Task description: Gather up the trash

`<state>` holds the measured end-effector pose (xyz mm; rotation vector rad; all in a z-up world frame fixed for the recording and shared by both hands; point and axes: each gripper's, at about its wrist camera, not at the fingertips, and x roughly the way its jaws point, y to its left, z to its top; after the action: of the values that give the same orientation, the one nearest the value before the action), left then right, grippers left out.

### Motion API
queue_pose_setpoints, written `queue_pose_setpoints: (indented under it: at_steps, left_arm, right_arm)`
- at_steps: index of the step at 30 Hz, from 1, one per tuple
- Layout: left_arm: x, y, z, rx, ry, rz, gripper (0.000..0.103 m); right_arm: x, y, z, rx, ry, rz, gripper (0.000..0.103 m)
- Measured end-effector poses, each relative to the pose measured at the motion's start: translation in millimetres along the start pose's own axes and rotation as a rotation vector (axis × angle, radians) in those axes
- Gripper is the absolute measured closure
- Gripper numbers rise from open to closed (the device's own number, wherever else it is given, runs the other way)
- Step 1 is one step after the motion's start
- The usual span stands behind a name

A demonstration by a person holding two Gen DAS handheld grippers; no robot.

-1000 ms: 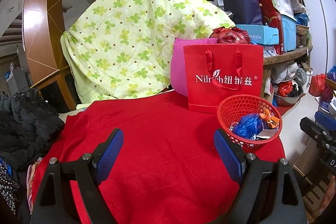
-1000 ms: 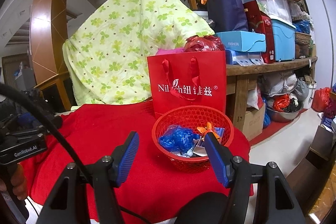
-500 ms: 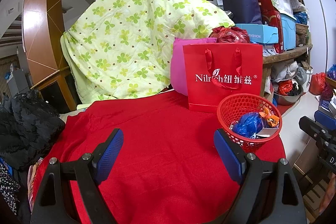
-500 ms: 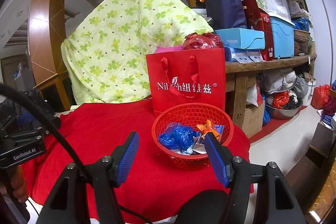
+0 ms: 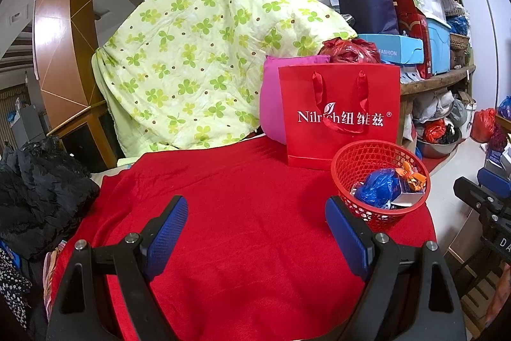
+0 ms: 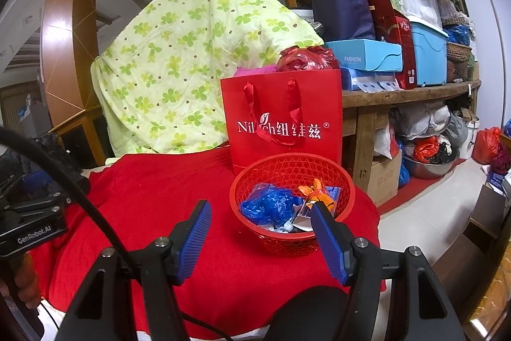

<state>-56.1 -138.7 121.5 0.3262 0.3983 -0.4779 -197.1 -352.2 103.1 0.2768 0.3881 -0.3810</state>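
We see our left claw [image 5: 255, 222] at the bottom of the frame, jaws wide apart over bare red cloth [image 5: 223, 197]. At right centre a red mesh basket [image 5: 357, 168] holds a blue plastic bag [image 5: 377, 187] and orange wrappers [image 5: 410, 176], just before a red paper gift bag [image 5: 338, 114].

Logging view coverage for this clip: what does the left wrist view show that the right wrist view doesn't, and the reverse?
Left wrist only: a black garment heap at the left edge, most of the pink cushion beside the red bag, and its own open, empty left claw.
Right wrist only: a black cable, the floor-level cardboard box, and the open right claw, nearer the basket.
Both: red cloth, green quilt, and blue and orange trash in the basket.
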Motion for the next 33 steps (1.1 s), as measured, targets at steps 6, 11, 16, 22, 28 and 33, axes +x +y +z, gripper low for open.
queue_pose_setpoints:
  at_steps: [6,11,16,22,28,33]
  left_arm:
    - [0.1,1.5,-0.5,0.002,0.002,-0.001,0.015]
    - [0.0,1.2,-0.2,0.002,0.0,0.0,0.015]
    - [0.4,1.9,-0.6,0.003,0.001,0.003,0.015]
    - [0.3,2.4,-0.8,0.004,0.003,0.0,0.015]
    - [2.7,5.8,-6.3,0.004,0.009,0.0,0.015]
    - [4.9,8.5,-11.3,0.004,0.016,0.001,0.015]
  right_arm:
    - [0.5,0.2,0.1,0.003,0.0,-0.001,0.035]
    - [0.6,0.2,0.2,0.002,-0.001,-0.001,0.035]
    - [0.2,-0.2,0.2,0.002,-0.001,0.0,0.035]
    - [0.3,-0.6,0.3,0.002,-0.002,0.0,0.035]
    - [1.5,-3.1,1.2,0.008,0.006,-0.005,0.035]
    - [0.6,-2.5,-0.5,0.01,0.009,-0.009,0.035]
